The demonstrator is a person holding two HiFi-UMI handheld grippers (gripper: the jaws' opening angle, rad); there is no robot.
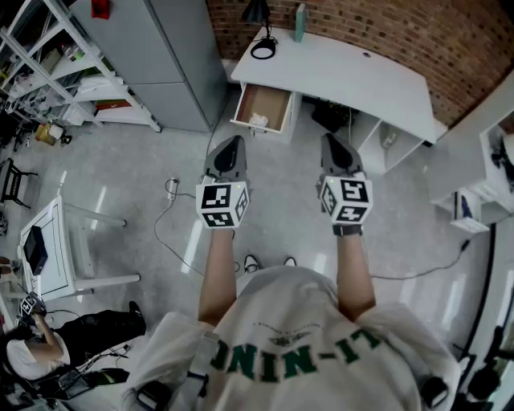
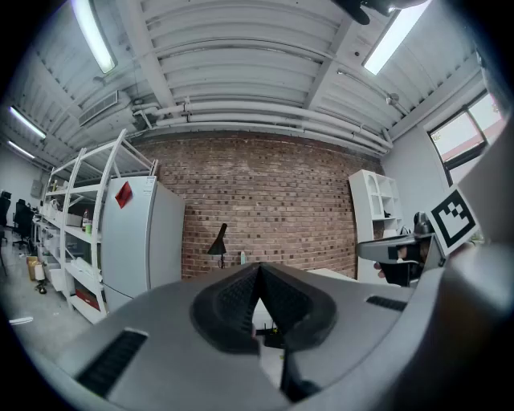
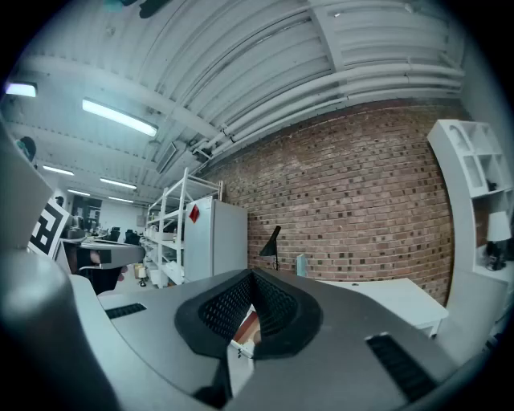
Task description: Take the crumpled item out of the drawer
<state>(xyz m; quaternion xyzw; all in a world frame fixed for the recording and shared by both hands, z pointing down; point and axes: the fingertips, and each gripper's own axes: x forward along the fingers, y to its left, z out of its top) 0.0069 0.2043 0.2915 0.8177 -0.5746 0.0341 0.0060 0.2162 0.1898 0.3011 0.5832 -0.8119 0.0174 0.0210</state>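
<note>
Left gripper point(image 2: 259, 274) closed; crumpled item point(image 1: 259, 120) from overhead.

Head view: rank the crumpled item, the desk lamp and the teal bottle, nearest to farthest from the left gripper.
From the left gripper:
1. Crumpled item, in the open drawer, just ahead.
2. Desk lamp, on the desk's left end.
3. Teal bottle, at the desk's back edge, further right.
</note>
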